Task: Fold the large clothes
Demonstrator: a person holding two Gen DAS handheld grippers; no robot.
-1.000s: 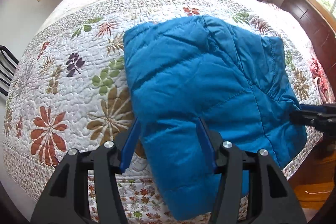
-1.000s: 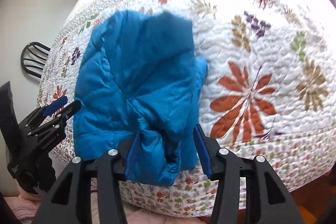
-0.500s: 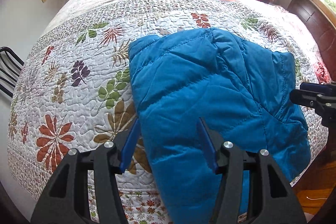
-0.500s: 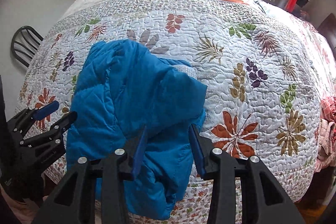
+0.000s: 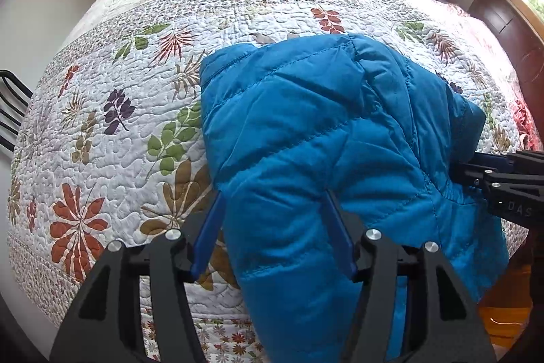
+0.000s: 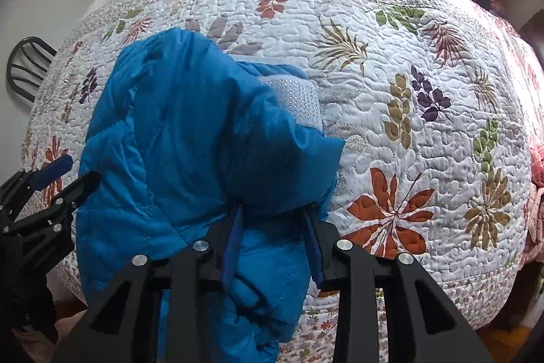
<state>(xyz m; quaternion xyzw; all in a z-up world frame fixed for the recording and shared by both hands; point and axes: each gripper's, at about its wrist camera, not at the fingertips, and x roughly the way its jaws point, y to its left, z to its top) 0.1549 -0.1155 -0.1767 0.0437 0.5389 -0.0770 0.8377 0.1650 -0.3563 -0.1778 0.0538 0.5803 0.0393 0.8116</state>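
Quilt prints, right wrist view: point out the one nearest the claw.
The big rust-orange flower, just right of the right claw, whose jaws are closing with blue jacket fabric between them. The olive flower and purple sprig lie farther off.

The puffer jacket [image 5: 306, 131] is bright blue with a silver-dotted lining. The quilt [image 5: 112, 159] is white, patterned with rust, green and purple leaves.

Jacket [image 5: 306, 131] on bed [image 5: 102, 125], near edge
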